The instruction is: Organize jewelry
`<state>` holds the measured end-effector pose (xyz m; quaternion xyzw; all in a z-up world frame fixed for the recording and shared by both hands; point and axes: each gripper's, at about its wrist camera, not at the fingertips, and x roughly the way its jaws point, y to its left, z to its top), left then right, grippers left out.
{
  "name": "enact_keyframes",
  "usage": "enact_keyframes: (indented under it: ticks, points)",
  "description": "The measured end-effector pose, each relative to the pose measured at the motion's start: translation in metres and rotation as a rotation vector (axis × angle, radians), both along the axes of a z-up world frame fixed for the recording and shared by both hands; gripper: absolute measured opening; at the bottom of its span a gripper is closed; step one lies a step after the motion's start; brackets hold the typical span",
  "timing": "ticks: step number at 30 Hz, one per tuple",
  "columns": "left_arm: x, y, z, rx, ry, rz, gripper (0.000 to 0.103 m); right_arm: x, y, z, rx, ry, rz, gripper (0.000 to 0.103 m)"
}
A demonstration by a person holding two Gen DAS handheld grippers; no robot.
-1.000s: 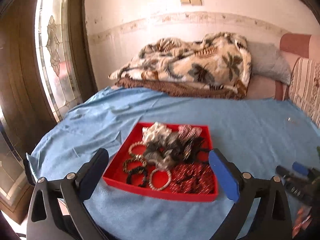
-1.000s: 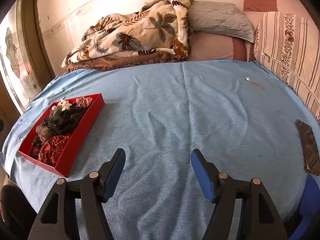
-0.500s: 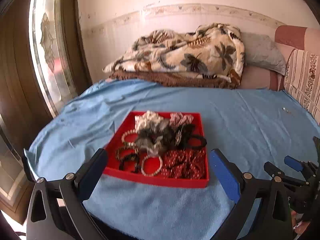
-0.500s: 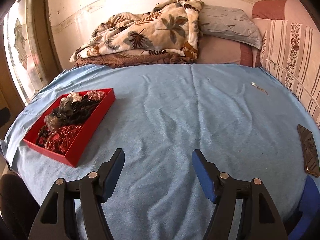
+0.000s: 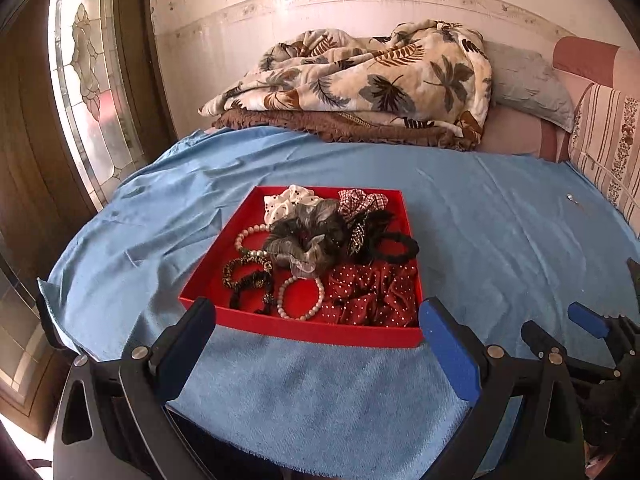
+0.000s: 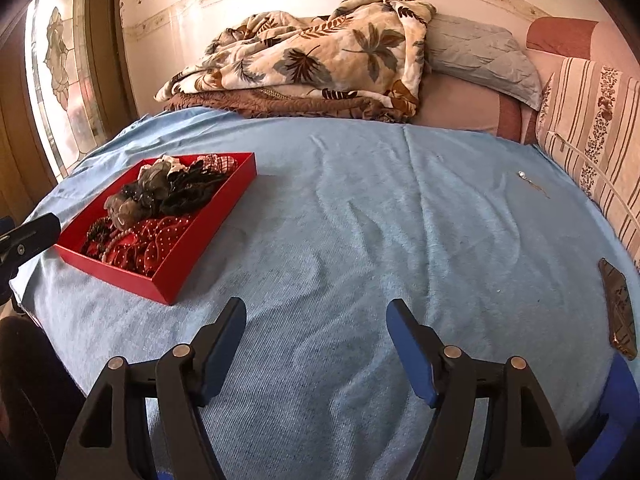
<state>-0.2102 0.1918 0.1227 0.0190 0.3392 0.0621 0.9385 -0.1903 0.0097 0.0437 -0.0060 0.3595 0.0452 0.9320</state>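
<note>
My left gripper [image 5: 316, 330] hangs spread wide just before the red tray [image 5: 304, 334]; my right gripper [image 6: 316, 334], also spread, hangs right of it.

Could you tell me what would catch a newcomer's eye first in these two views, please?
The shallow red tray stands out most, on the blue cloth just ahead of the open left gripper, heaped with a grey ruffled scrunchie, a dark red polka-dot scrunchie and a pale bead bracelet. Behind, a leaf-print blanket is piled against the wall. The open right gripper hangs over bare cloth.
</note>
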Motion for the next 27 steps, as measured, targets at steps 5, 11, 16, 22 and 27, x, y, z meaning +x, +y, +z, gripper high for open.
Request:
enact_keyframes:
  ticks: [5, 11, 16, 22, 27]
  points:
    - [0.0, 0.003, -0.001, -0.021, -0.003, 0.009, 0.101, 0.0, 0.001, -0.003, -0.006, 0.01, 0.001, 0.077]
    - [-0.001, 0.008, 0.002, -0.015, -0.03, 0.055, 0.101, 0.002, 0.001, -0.005, -0.009, 0.022, 0.001, 0.077]
    - [-0.002, 0.01, 0.004, -0.001, -0.042, 0.077, 0.101, 0.002, 0.001, -0.006, -0.011, 0.026, 0.003, 0.077]
    - [-0.019, 0.006, 0.023, 0.083, -0.172, 0.139, 0.101, 0.001, 0.002, -0.006, -0.015, 0.023, 0.004, 0.077]
    - [-0.03, 0.009, 0.041, 0.075, -0.237, 0.16, 0.103, -0.001, 0.002, -0.004, -0.02, 0.005, 0.001, 0.077]
